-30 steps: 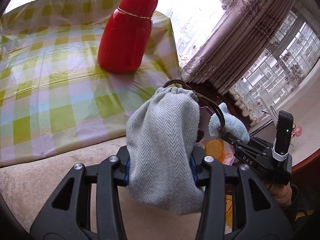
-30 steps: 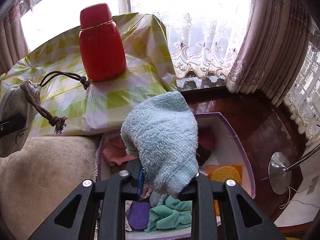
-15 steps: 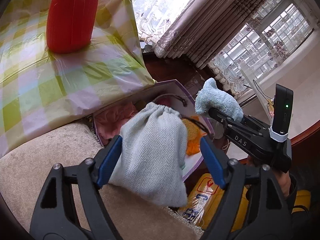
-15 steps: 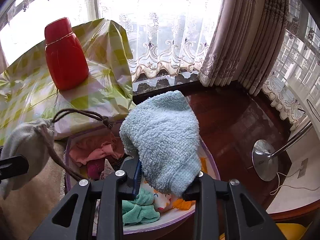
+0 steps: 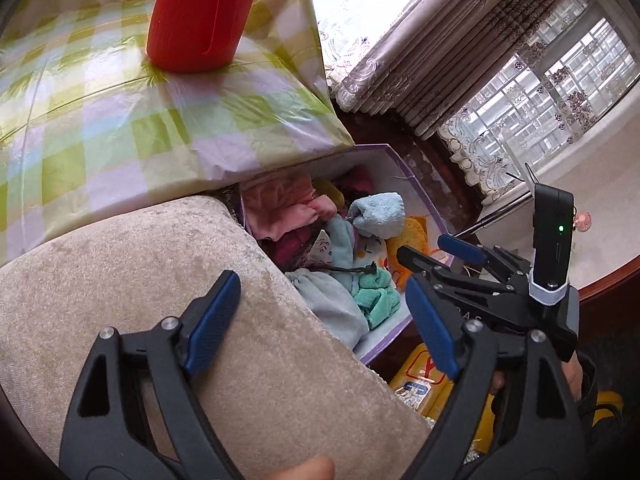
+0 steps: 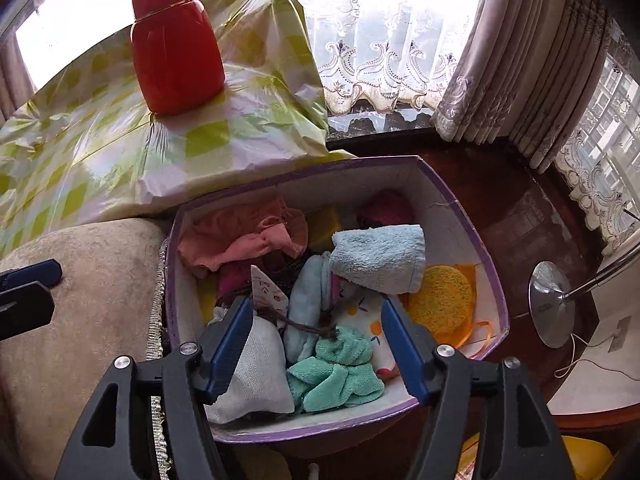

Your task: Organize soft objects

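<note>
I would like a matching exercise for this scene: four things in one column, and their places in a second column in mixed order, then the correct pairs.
Things:
1. red flask
2. blue towel
3. grey pouch
4. yellow sponge

Places:
A. in the box, near left corner, beside the green cloth
B. on the checked cloth, outside the box
C. on the box floor at its right side
D. on top of the pile in the box, toward the right

Pairs: 1-B, 2-D, 3-A, 4-C
</note>
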Available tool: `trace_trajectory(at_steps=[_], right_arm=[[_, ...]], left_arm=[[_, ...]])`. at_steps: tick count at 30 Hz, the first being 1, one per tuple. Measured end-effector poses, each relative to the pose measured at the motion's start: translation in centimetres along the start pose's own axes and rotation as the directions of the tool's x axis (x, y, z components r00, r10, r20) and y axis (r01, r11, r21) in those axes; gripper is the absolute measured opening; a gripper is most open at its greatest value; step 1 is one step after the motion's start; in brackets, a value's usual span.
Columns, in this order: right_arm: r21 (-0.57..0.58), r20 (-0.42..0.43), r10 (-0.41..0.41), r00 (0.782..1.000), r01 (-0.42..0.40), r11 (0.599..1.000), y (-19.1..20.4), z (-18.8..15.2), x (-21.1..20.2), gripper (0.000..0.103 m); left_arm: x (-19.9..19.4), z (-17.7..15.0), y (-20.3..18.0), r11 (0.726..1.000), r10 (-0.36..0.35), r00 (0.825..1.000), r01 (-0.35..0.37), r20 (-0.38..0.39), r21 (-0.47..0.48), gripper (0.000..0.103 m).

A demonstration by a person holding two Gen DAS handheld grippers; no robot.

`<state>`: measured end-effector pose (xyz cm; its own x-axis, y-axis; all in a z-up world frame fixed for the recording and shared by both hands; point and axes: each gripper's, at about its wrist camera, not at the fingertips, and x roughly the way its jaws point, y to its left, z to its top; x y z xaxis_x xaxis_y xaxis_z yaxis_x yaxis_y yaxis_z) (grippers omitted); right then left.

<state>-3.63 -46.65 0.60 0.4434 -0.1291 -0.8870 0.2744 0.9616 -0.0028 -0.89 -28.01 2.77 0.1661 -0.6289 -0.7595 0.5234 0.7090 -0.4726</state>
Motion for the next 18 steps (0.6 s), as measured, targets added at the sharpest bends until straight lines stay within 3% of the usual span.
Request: trace_trajectory(at_steps=[4,12,18], right_arm=[[0.049,0.005,0.013,1.0,-0.013,0.999,0.1,-0.8,-0.4,0.068],[0.081,0.003,-0.081,0.997,0.081,0.993,-0.7,-1.2,-1.1,0.068],[0.071,0.001,-0.194,0.981,0.193,0.979,-0.7,-1.0,-1.4,0.079]], left_arm=[[0.5,-0.2,-0.1,1.0,0.009,1.0,-0.009,-0.012,0.019,0.092],[1.3,-0.6,-0.8,0.997,0.038,0.999,-0.037,-0.021,0.061,0.1],[1.6,-0.5,-0.7,0.998,0.032,0.999,-0.031,-0.021,0.047,0.102]])
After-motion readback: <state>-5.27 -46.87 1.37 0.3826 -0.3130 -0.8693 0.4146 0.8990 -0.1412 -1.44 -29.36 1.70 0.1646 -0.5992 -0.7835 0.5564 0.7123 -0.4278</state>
